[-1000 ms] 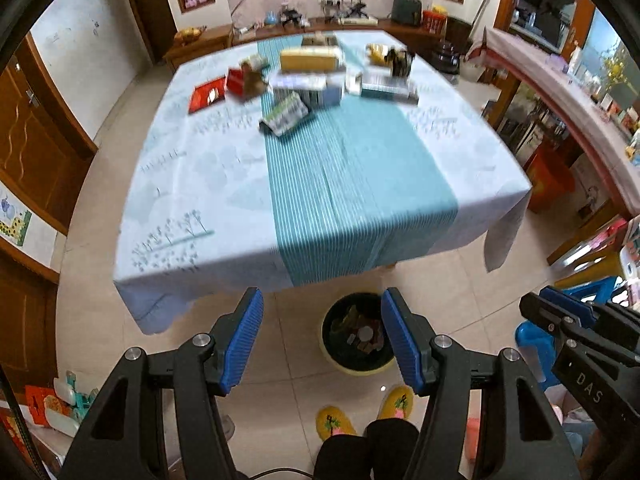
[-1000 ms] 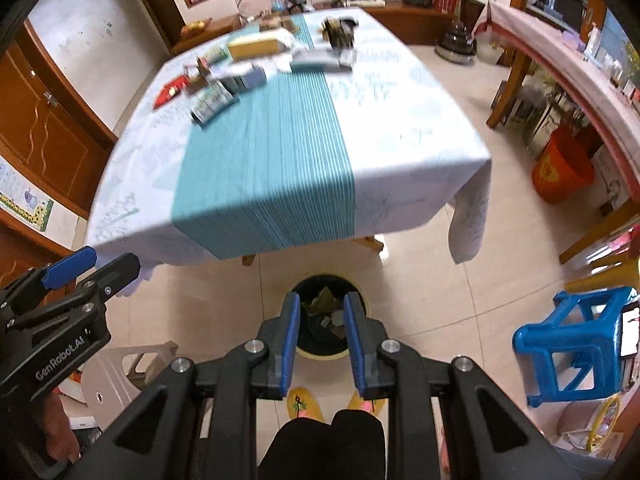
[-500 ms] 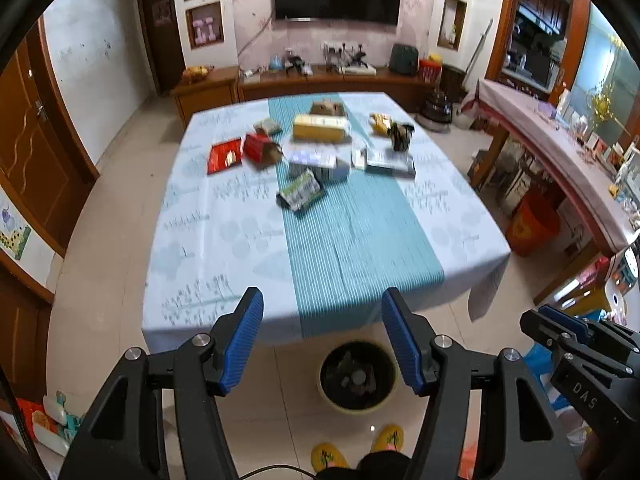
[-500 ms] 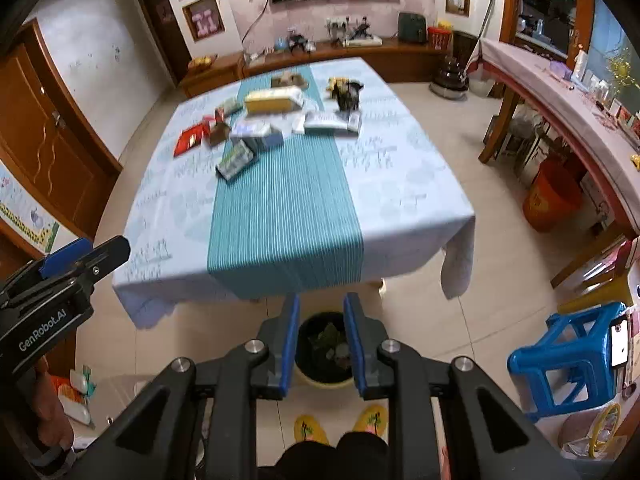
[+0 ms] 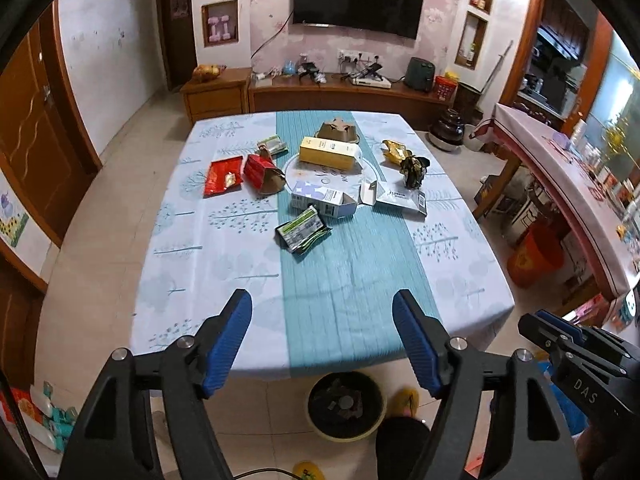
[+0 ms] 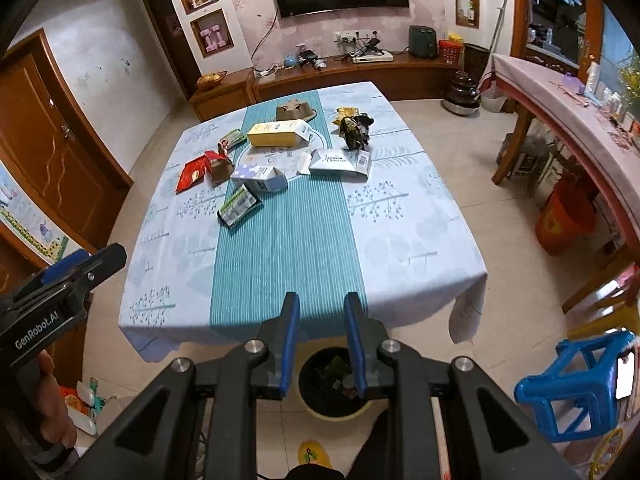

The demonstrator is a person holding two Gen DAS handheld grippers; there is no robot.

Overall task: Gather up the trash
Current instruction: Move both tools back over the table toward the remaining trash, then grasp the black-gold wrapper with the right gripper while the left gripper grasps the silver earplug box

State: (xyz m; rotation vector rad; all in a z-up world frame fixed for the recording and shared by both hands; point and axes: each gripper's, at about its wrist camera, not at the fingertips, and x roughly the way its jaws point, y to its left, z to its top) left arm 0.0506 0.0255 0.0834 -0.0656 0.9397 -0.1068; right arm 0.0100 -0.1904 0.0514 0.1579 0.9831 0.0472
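Observation:
Several pieces of trash lie on the far half of the table: a green-and-white packet, a white-blue carton, a yellow box, a red wrapper, a red-brown carton, a white pouch and dark crumpled foil. A round bin with trash in it stands on the floor under the near table edge. My left gripper is open and empty, held over the near edge. My right gripper is narrowly open and empty above the bin.
A blue plastic stool stands on the floor at right. An orange bucket sits by a long counter on the right. A wooden TV cabinet runs behind the table. Wooden doors line the left wall.
Both grippers have risen and tilted up from looking at the floor bin to looking over the tabletop. Their jaws have kept the same openings.

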